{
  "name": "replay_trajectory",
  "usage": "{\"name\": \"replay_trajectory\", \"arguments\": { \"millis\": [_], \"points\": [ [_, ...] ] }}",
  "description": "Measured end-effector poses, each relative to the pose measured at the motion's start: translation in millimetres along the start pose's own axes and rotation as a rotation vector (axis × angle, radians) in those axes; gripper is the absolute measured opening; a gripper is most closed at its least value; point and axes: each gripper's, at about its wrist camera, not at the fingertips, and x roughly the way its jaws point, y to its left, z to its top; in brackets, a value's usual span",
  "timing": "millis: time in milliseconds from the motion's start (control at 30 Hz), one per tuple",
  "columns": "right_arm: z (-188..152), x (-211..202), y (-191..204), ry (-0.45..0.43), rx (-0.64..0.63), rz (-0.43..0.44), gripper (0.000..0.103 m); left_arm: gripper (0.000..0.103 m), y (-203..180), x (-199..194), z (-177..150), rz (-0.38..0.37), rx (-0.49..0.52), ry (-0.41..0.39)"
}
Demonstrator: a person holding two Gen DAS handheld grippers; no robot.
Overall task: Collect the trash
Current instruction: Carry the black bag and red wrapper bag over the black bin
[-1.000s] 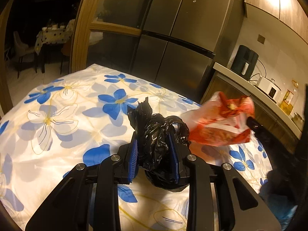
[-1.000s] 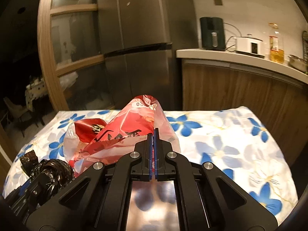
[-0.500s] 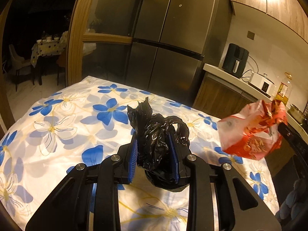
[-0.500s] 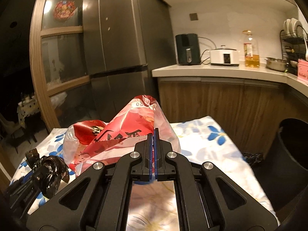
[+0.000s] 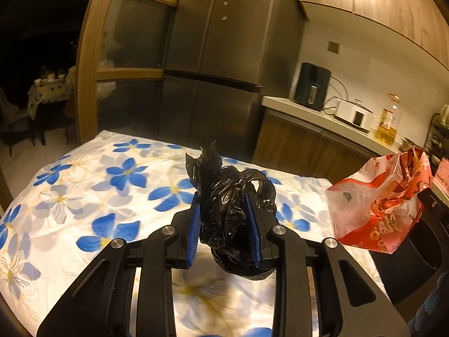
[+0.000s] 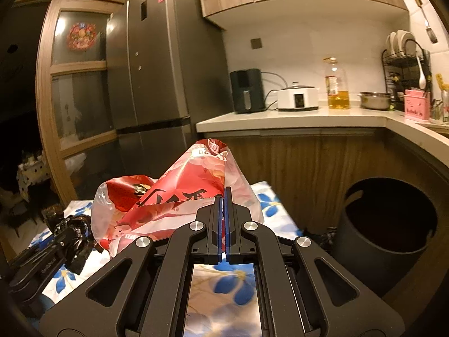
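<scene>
While both loads hang clear of the table w/ white-and-blue floral cloth [image 5: 84, 191], neither is binned yet. Left claw [image 5: 226, 224] is clamped on the crumpled black plastic bag [image 5: 233, 196], blue pads pressing its sides; the bag's bulk sags below the pads. Right claw [image 6: 223, 221] has its jaws fully together, pinching a fold of the red-and-clear printed plastic snack bag [image 6: 182, 196], which stands up ahead of the claw.

Risks (judgement):
- Snack bag is held by a thin film edge only; a fast swing could let the film slide out, dropping it short of the dark round waste bin [image 6: 390, 219].
- Black bag is slick, and squeezed mid-body; it may creep downward thru the pads.
- Bin sits low beside the table, under the wooden kitchen counter [image 6: 294, 120]; an early release would land trash on the floor.

Changes vs. earlier frames:
- Bin was not visible in the right wrist view, now fills its lower right.
- Snack bag was over the cloth, now off the table's right edge in the left wrist view.
- Grips unchanged on both claws.
</scene>
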Motion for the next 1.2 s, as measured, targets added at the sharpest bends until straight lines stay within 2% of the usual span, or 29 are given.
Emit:
{"name": "replay_trajectory", "arguments": {
  "millis": [567, 1200],
  "points": [
    [7.6, -51.3, -85.4, -0.074, 0.061, -0.140, 0.001, 0.030, -109.4, -19.1, -7.7, -0.158, 0.141, -0.015],
    [18.4, -86.4, -184.6, -0.144, 0.142, -0.350, 0.001, 0.030, -241.7, -42.0, -10.4, -0.363, 0.279, -0.068]
  ]
}}
